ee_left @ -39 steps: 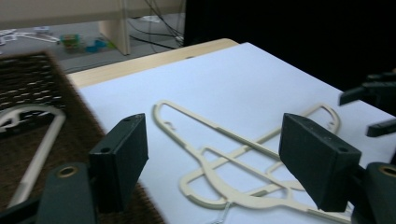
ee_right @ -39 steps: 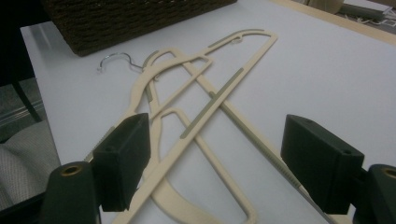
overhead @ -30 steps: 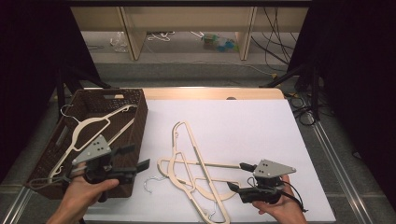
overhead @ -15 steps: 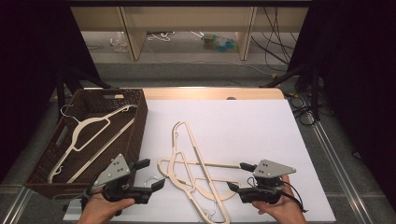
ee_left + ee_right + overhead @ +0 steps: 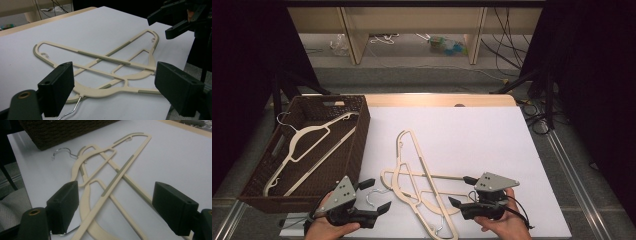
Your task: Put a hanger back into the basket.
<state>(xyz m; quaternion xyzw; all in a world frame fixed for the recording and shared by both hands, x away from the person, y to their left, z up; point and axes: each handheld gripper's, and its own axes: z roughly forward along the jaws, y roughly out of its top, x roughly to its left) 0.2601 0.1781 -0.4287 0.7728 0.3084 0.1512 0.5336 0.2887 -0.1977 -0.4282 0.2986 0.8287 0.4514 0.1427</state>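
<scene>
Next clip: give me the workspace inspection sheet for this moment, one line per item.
Surface: white sheet over a wooden table, clean.
Job's things: two cream hangers crossed on the sheet; one hanger in the brown wicker basket.
Clutter: nothing seen on the sheet.
Grippers: left gripper open, empty, by a hanger's metal hook; right gripper open, empty, at the hangers' lower end.
Cables: black cable trails from the right gripper.
Surroundings: shelving legs, loose wires and litter on the floor beyond.
</scene>
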